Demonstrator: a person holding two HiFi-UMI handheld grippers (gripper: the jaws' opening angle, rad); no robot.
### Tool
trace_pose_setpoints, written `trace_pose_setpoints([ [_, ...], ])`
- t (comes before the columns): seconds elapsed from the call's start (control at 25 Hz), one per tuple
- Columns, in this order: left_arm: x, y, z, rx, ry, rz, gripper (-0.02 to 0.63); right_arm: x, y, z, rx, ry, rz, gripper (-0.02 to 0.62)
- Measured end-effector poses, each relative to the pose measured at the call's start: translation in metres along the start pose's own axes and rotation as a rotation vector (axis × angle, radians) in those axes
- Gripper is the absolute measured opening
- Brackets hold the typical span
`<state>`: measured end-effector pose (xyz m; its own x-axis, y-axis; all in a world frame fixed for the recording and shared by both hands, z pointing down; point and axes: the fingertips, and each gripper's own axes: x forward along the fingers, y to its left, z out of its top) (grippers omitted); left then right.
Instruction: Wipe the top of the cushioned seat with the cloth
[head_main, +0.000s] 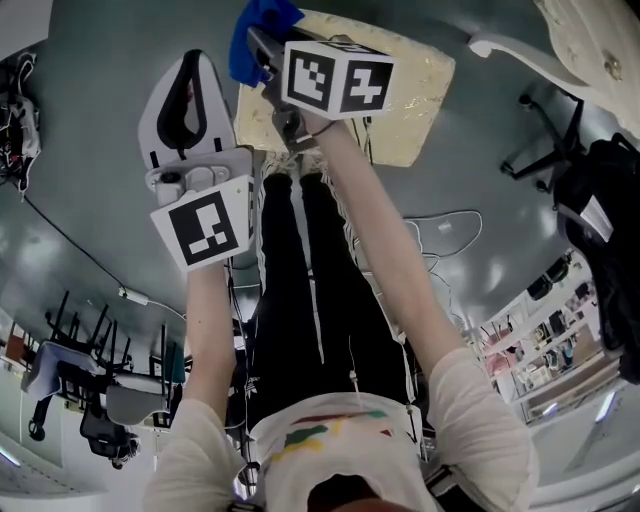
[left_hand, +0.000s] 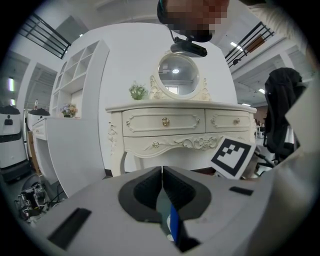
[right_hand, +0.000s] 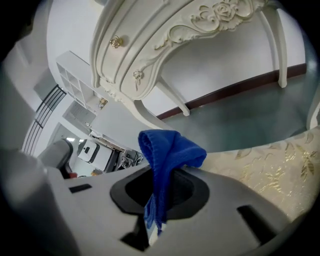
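Floor: grey-green and glossy (head_main: 90, 200) under my operator's legs, with cables trailing across it.
Left hand-held gripper: (left_hand: 162, 172) raised in front of the body, to the left of the seat. Its jaws were pressed together, and I saw nothing caught between them.
Right hand-held gripper: (right_hand: 160, 185) clamped on a fold of the cloth and reaching out over the seat's near left corner.
Cloth: blue (right_hand: 167, 150), bunched into a hump above the jaws with a tail hanging down through them. I could not tell from either view whether it was touching the fabric.
Cushioned seat: cream with a gold leaf pattern (head_main: 400, 110), standing on the floor just past the person's feet. Most of its top lay to the right of the cloth.
Beyond: a white carved dressing table (left_hand: 180, 127) with a round mirror (left_hand: 178, 75).
Risk, cloth: I judged the wad too small. A low pass could drag the hard jaws over the brocade instead of the cloth.
Risk, grip: with only a thin fold held, friction on a long stroke might pull it free.
Risk, seat: nothing steadied it, so a firm push could slide it on that smooth floor.
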<state>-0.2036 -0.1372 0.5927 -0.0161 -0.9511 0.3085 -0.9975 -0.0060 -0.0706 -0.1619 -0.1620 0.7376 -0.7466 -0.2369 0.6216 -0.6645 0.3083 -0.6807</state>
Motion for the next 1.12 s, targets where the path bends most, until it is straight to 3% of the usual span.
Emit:
trace_pose_setpoints([
  [0.36, 0.008, -0.007, 0.002, 0.016, 0.003, -0.014, 0.009, -0.014, -0.031, 0.001, -0.002, 0.04, -0.091, 0.037],
  [0.64, 0.017, -0.027, 0.008, 0.037, 0.0, -0.076, 0.009, -0.047, -0.06, 0.001, -0.091, 0.064, -0.194, 0.037],
  [1.12, 0.038, -0.071, 0.012, 0.088, 0.005, -0.167, 0.009, -0.139, -0.152, 0.007, -0.186, 0.084, -0.361, 0.035],
])
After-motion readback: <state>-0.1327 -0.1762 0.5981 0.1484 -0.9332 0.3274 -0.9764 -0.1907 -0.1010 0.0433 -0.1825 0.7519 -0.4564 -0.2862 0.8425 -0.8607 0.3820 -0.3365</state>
